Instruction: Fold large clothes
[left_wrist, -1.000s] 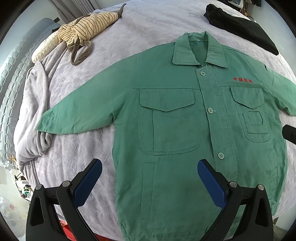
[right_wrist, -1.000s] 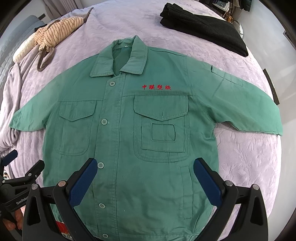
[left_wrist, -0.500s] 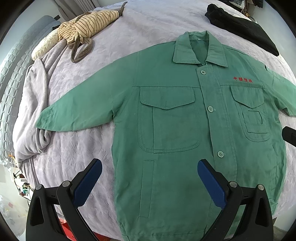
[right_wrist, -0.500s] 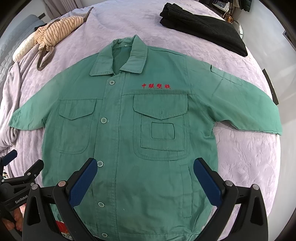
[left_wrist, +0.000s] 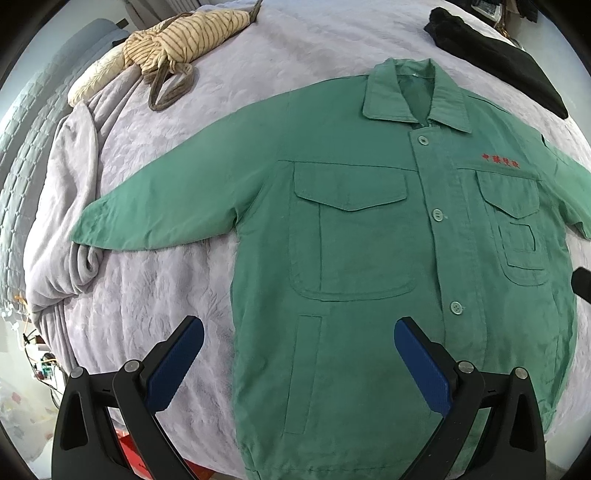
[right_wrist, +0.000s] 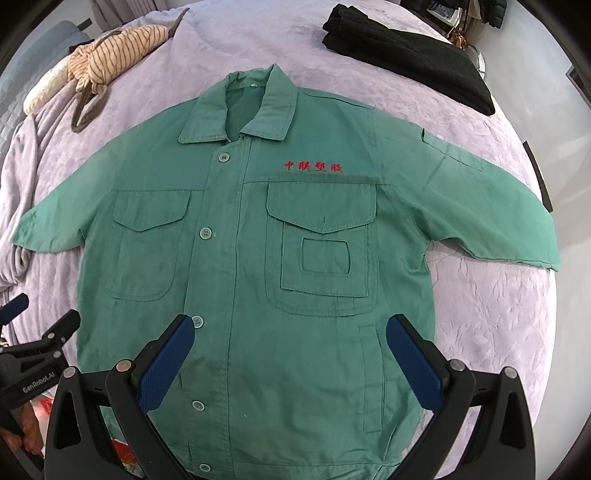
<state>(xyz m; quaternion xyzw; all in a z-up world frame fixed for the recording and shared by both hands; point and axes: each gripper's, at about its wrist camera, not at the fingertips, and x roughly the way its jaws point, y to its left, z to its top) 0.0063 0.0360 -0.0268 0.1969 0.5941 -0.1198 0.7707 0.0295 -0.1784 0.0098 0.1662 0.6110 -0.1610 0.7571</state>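
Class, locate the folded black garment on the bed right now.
The black garment lies at the bed's far right in both wrist views, beyond the green jacket and apart from its collar.

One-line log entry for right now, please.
step: pre-grasp | green jacket: flat, buttoned, unfolded on bed | left gripper: open, empty | right gripper: open, empty

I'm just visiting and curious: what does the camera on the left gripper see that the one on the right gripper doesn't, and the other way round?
Only the left wrist view shows the whole left-hand sleeve out to its cuff, and the bunched blanket at the bed's edge.

Only the right wrist view shows the other sleeve in full, with its small arm pocket, and the left gripper from the side.

Both show the green jacket lying flat and buttoned on the lilac bedspread, the striped garment, the black folded clothing, and open blue-padded fingers holding nothing.
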